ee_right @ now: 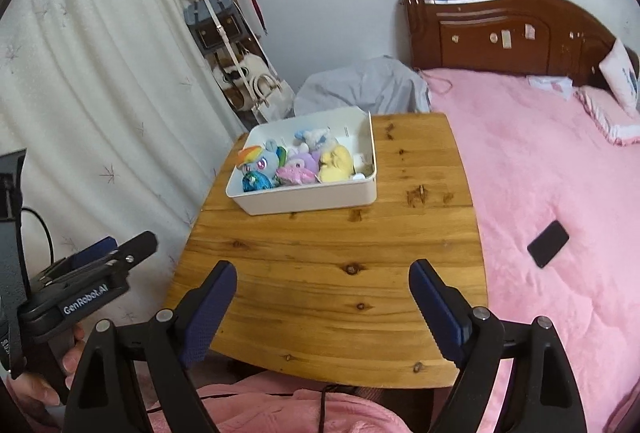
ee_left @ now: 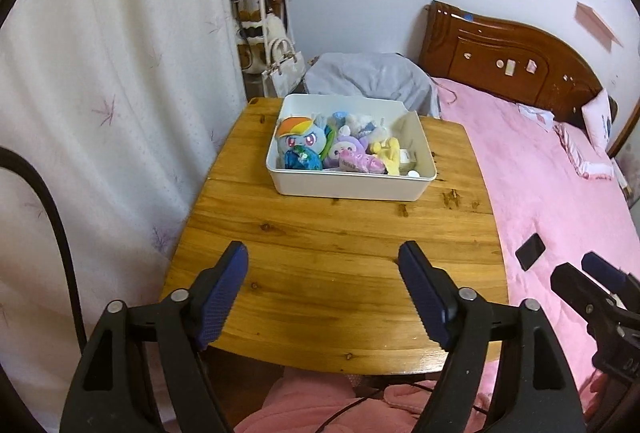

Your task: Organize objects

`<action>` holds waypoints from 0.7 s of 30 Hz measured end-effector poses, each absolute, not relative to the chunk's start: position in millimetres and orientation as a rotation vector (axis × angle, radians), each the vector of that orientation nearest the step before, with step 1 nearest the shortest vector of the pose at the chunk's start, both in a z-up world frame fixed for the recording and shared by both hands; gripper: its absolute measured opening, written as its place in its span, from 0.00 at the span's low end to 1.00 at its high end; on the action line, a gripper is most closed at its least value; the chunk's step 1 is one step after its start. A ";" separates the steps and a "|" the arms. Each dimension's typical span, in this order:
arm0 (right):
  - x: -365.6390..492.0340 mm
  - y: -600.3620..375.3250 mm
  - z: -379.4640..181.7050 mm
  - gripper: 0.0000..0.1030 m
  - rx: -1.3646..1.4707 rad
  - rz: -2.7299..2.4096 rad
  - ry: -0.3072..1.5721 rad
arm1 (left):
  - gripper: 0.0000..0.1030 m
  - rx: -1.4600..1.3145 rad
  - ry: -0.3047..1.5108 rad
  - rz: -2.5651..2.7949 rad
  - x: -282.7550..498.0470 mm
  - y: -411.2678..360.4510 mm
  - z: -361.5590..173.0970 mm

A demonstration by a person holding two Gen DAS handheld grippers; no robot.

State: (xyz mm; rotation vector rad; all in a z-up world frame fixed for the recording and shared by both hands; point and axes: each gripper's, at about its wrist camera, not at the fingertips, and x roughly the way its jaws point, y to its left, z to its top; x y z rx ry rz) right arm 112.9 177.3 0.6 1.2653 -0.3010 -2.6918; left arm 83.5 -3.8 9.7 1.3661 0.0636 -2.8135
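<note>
One white bin (ee_left: 348,189), several plush toys (ee_left: 300,143)

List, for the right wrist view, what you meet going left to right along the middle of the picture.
White curtain → white bin of plush toys → bare wooden table → pink bedspread → black phone.

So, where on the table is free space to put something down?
The wooden table is bare from the white bin to its near edge, and in a strip right of the bin. The bin is crowded with plush toys. The pink bed is mostly free around the black phone.
</note>
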 end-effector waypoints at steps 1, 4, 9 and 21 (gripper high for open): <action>112.9 175.3 0.5 0.86 1.258 -2.697 -0.295 | 0.80 1.378 0.059 -2.811 83.4 -2.6 8.9; 109.8 171.5 -1.1 0.87 1.248 -2.686 -0.293 | 0.87 1.396 0.043 -2.814 83.2 1.4 6.7; 104.8 168.5 -2.2 1.00 1.243 -2.712 -0.267 | 0.98 1.364 0.032 -2.807 80.9 -0.1 8.4; 83.3 163.6 -7.6 1.00 1.272 -2.702 -0.280 | 0.99 1.265 0.050 -2.755 73.5 -17.4 14.4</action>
